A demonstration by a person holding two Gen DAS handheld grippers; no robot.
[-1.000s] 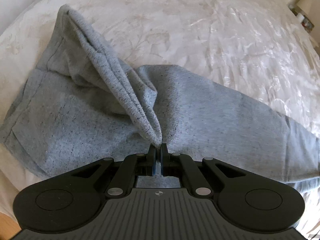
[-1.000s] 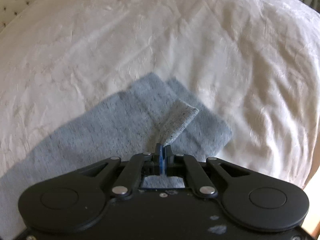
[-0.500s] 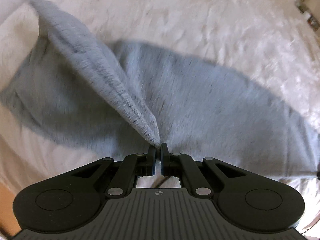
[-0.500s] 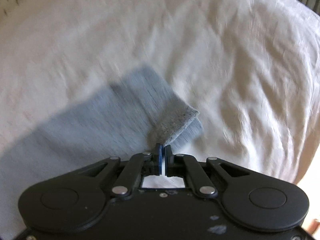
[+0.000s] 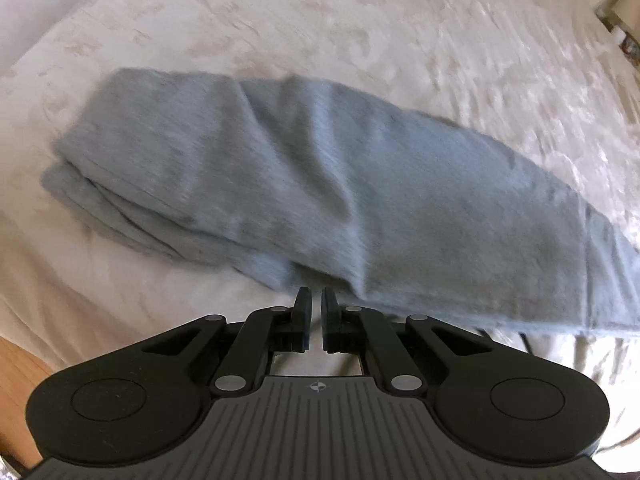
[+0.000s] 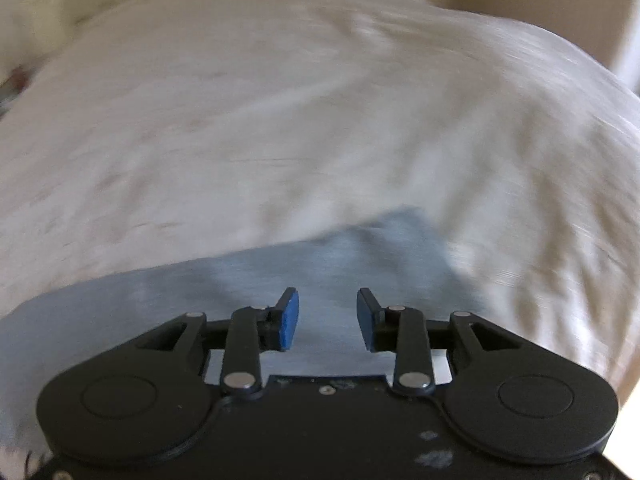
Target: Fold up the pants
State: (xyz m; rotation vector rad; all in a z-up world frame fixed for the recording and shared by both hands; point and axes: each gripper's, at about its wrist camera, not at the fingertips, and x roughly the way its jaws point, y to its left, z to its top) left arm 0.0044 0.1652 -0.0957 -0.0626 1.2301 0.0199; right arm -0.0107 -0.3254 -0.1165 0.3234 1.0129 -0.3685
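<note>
Left gripper (image 5: 312,300): I see a narrow gap, nothing pinched, tips just shy of the grey pants (image 5: 320,184). Right gripper (image 6: 327,304) spread wide, empty, over the pants (image 6: 328,264) on my bedspread (image 6: 280,120).

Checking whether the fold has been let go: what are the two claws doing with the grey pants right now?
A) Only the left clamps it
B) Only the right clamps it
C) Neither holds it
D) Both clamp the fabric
C: the left claw and right claw both show empty gaps, with the pants lying on the bed.
</note>
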